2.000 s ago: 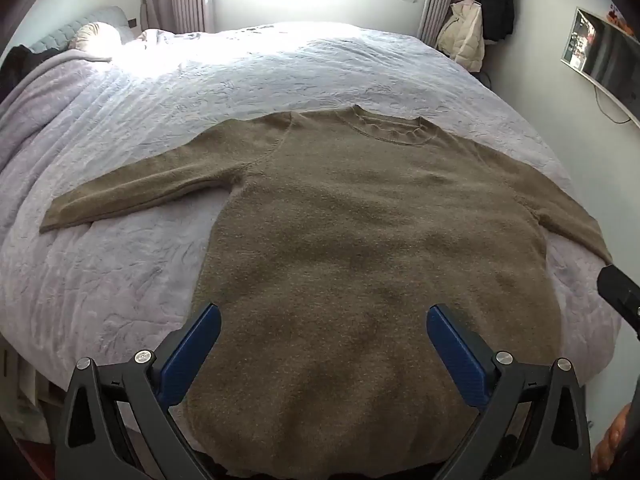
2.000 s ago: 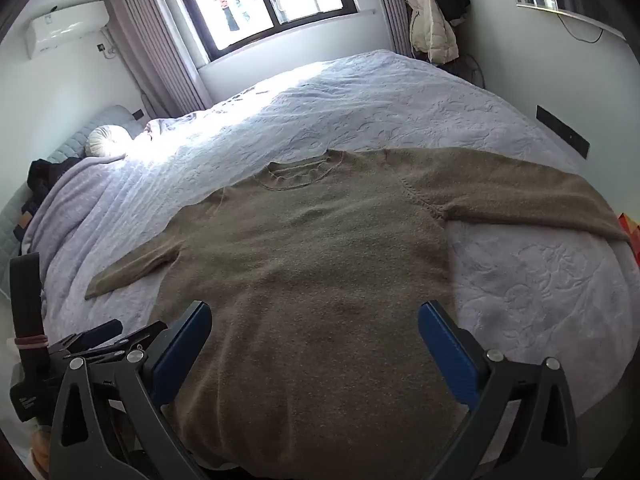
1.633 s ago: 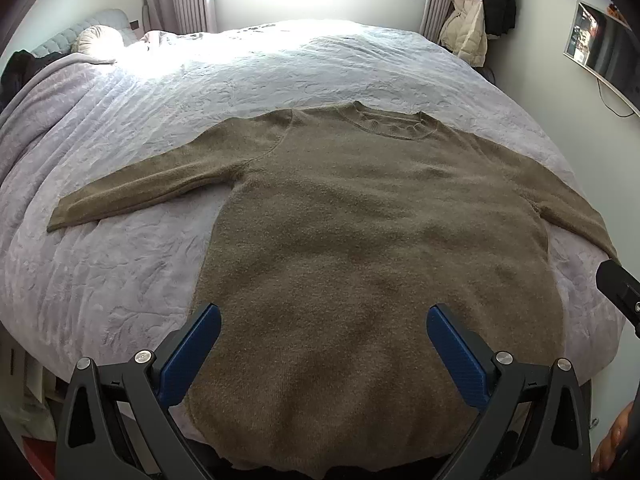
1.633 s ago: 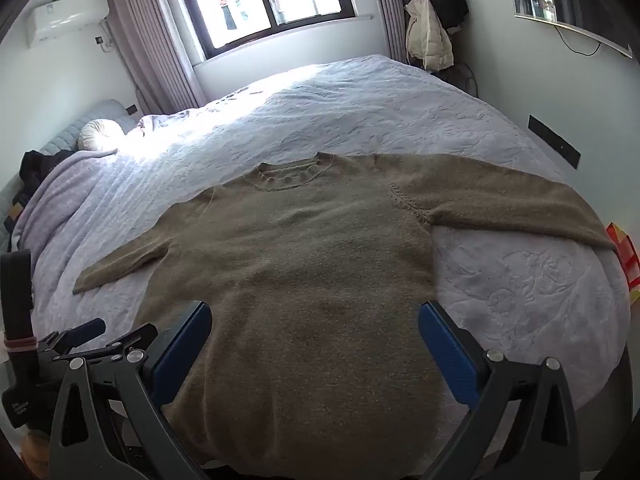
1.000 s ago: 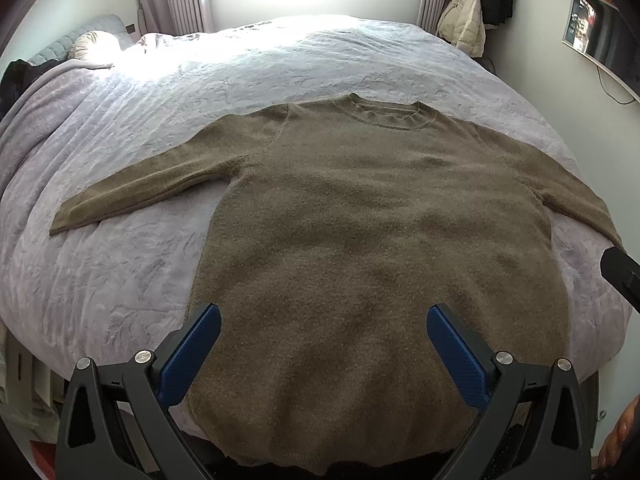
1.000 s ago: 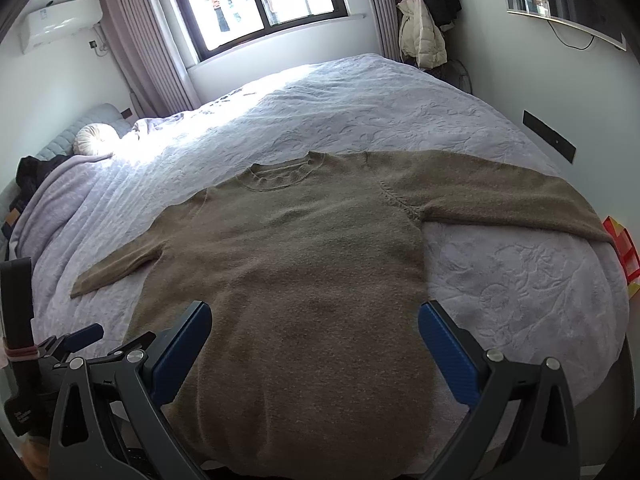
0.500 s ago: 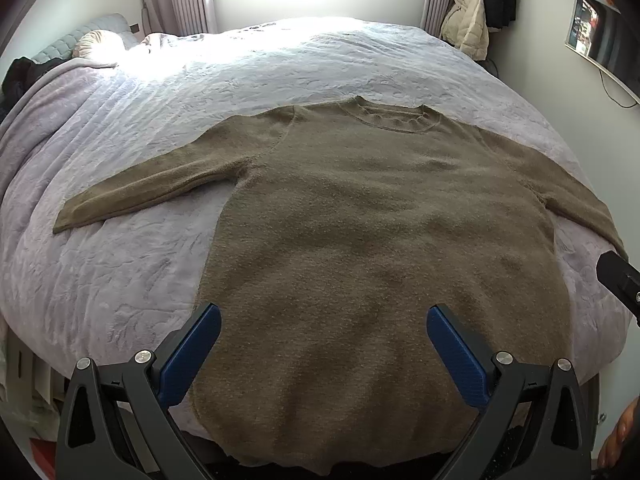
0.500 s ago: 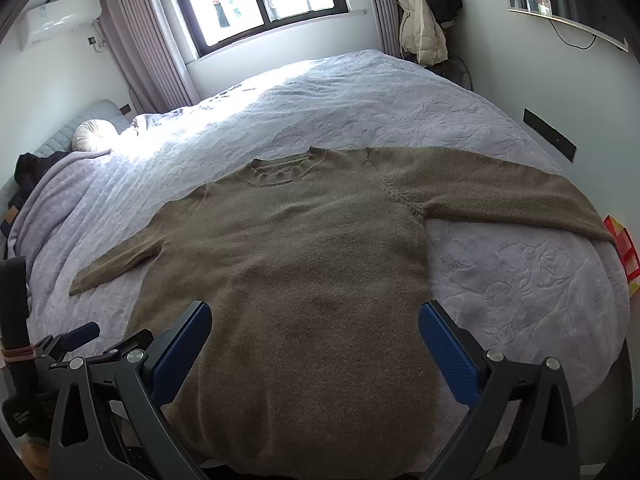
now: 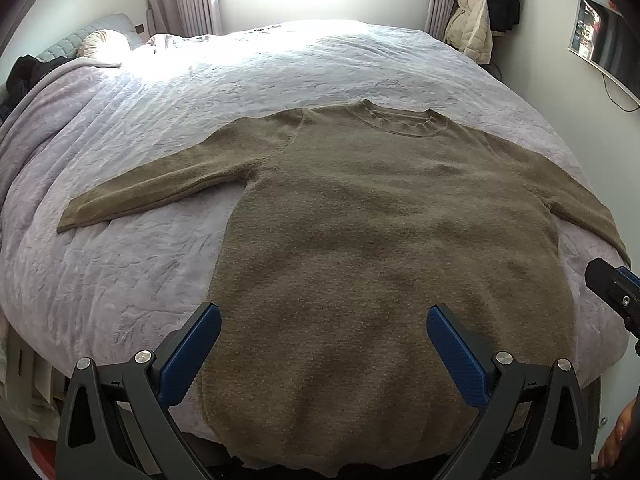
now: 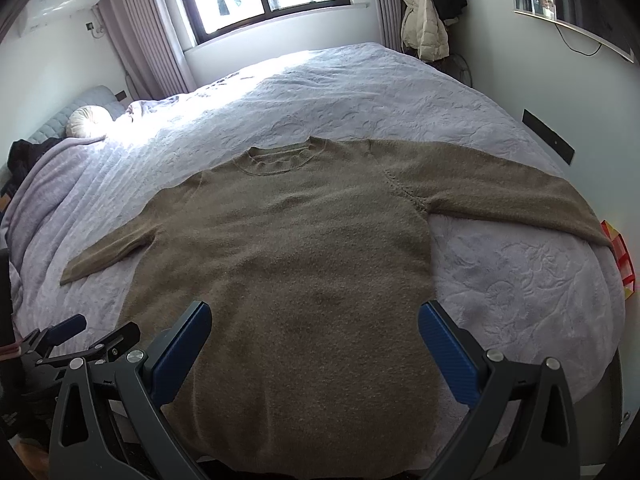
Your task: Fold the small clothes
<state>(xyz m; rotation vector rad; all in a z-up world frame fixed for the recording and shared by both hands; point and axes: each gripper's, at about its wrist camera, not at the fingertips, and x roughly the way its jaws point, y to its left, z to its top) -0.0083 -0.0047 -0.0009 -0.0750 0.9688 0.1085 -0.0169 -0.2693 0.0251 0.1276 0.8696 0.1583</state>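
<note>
Left wrist view: left gripper (image 9: 323, 330) wide apart above flat sweater (image 9: 360, 240) hem.

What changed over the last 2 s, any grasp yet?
No grasp. Only the views drifted slightly: in both, the sweater sits a little differently in frame, so the hands shifted a bit. The left gripper and right gripper kept their jaws wide open above the hem, holding nothing. The sweater stayed flat on the bed, both sleeves spread out, unfolded.
</note>
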